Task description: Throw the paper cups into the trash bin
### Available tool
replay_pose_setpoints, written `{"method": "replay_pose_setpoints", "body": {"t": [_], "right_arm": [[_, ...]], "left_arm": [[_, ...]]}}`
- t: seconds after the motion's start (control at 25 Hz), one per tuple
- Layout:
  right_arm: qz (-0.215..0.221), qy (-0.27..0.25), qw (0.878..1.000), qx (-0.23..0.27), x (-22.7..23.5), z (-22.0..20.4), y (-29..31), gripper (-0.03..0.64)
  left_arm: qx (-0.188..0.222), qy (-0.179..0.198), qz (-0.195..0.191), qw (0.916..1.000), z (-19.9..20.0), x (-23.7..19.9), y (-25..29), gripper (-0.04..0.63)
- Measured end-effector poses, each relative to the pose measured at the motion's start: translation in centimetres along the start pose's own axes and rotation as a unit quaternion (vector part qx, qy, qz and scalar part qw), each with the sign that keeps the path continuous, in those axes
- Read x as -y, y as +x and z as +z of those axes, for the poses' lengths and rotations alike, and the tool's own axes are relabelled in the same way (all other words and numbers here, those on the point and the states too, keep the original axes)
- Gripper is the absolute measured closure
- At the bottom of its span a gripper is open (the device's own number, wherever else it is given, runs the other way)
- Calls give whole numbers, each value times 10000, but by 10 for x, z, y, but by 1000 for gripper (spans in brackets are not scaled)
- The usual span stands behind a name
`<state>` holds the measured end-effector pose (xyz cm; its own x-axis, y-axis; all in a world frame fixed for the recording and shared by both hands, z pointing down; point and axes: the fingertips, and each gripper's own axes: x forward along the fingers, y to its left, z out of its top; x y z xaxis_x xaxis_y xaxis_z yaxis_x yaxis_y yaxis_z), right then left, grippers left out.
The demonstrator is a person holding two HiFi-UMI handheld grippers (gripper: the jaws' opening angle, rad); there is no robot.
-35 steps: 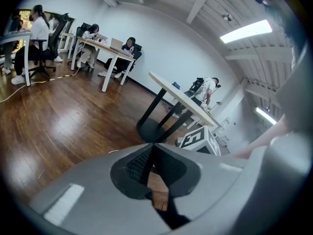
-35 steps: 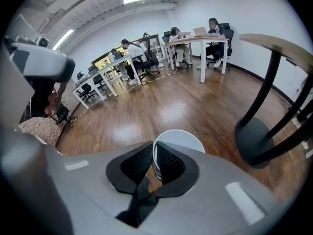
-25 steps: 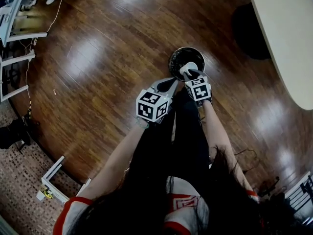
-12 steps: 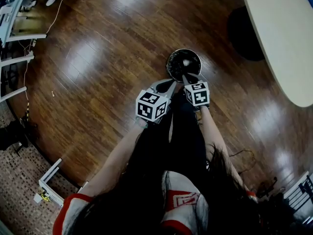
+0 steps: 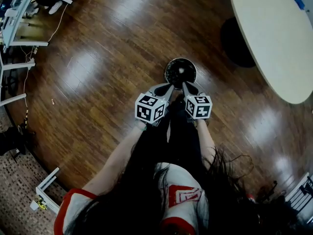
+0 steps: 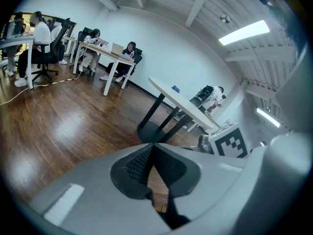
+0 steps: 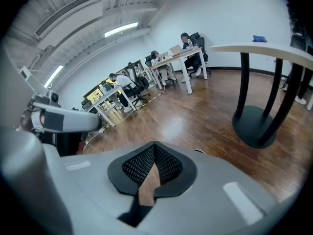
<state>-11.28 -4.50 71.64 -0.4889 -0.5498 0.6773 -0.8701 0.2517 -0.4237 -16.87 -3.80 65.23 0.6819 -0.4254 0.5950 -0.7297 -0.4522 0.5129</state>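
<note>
Well, at the far left the white desk frames [image 5: 29, 44] and a loose cable [image 5: 62, 11] line the edge of the wooden floor [image 5: 98, 58]. If we swing that way to look for more cups, we judge the cable a trip hazard and the frames something to catch a sleeve on. Between them and us the floor lies bare and wide, and that is our best room for moving.

The left gripper [image 5: 165, 88] has its fingers [image 6: 139, 163] clenched on nothing, the pads meeting at the tips. Just ahead of both grippers stands the trash bin [image 5: 180, 72], dark and round, on the floor close to our feet. A pale fleck shows inside it, perhaps a paper cup, though we cannot tell for sure. No cup shows anywhere else. The right gripper [image 5: 189, 88] has just been closing its fingers [image 7: 139, 166], and they meet with nothing between them.

The main risk, as we see it, is the bin itself. It looks small and stands near our legs, so a careless step or a low sweep of either gripper could tip it and spill what it holds.

To the right, the dark base [image 5: 234, 42] of the oval surface [image 5: 274, 43] sits near the bin, and the rim overhangs that side. Turning right too fast could knock a gripper against that edge. A small blue thing [image 5: 297, 0] lies on the surface, well apart from us.
</note>
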Motion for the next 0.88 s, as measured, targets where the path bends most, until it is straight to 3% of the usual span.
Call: {"method": "replay_pose_setpoints", "body": {"t": [0.32,0.56,0.88], "right_arm": [[52,104,9969,780,-26,57,-59,615],[51,101,9944,1050,-50,81,-86,615],[88,586,9887,1381,-47,114,-120,615]], "left_arm": [[452,-119,-97,9989,32,14,-23,595],[811,-72,-272,9963,60,29,-42,595],[1216,24,-531,9912,100,53,-58,595]]}}
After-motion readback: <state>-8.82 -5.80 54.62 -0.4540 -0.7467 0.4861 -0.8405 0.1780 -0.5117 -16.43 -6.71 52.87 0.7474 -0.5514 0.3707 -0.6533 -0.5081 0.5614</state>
